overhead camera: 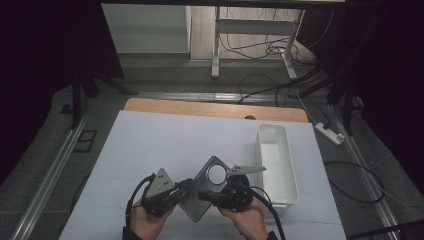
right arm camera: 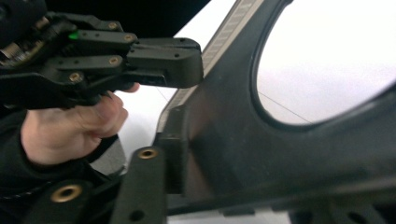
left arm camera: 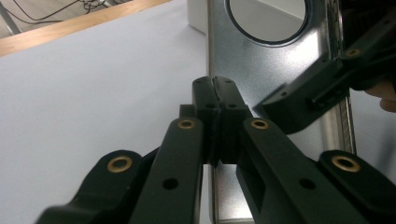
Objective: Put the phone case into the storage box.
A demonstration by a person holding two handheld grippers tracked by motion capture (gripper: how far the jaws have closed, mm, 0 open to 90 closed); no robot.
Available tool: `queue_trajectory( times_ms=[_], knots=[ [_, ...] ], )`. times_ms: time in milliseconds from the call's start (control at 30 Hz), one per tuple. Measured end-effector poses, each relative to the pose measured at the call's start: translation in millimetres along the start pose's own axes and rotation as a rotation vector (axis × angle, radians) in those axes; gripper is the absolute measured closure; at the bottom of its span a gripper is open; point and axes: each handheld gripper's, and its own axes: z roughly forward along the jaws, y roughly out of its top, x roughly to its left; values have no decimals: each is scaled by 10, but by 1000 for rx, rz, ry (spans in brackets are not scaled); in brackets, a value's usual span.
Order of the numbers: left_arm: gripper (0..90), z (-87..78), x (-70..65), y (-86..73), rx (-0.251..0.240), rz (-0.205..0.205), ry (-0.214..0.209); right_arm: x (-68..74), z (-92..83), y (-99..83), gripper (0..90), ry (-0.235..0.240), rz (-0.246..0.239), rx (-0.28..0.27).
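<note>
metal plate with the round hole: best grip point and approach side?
Judging by its shape, grip the metal plate on its thin straight side edges, jaws closing across its thickness, below the round hole. The left gripper is pinched on one edge, the right gripper on the opposite one. Come from each side; the flat faces offer nothing to pinch.

Place: it looked like a lab or test room
Walls: dark curtains hung at both sides
Floor: loose cables (overhead camera: 260, 47) and a power strip (overhead camera: 330, 133) lay there
Furniture: a bare desk frame (overhead camera: 252, 30) stood behind the paper-covered table (overhead camera: 165, 140)
</note>
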Motion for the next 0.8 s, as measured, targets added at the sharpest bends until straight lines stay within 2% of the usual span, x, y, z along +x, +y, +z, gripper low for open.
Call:
queue_trajectory(
  times_ms=[167,200,267,333,400,433,467,600,633,667,700,733,800],
  knots=[
    [889,7,2,-5,7,3,-6,-12,-5,-13,738,26,26,-14],
    [887,5,14,-11,4,-2,-21,-21,-18,-20,803,36,61,-25],
    [885,4,11,-10,7,2,-25,-29,-22,-22,825,37,68,-29],
    [876,13,0,-10,18,11,-28,-55,-25,-31,853,40,97,-32],
    [858,19,29,-20,22,-7,-54,-61,-26,-42,856,36,108,-27],
    [840,19,29,-20,22,-7,-54,-51,-27,-45,856,28,105,-27],
    [787,3,75,-22,27,-32,-64,-46,-28,-46,857,22,101,-26],
    [526,-24,148,-26,47,-57,-88,-42,-37,-45,857,19,92,-24],
    [526,-35,181,-35,53,-67,-99,-42,-42,-44,856,16,85,-21],
    [385,-39,238,-49,74,-81,-138,-40,-52,-43,857,13,69,-18],
    [339,-39,238,-49,74,-81,-138,-36,-55,-43,856,10,64,-18],
    [339,-42,270,-68,77,-92,-163,-36,-55,-43,856,10,64,-18],
    [213,-46,331,-105,85,-121,-247,-23,-66,-42,856,9,37,-17]
  ],
)
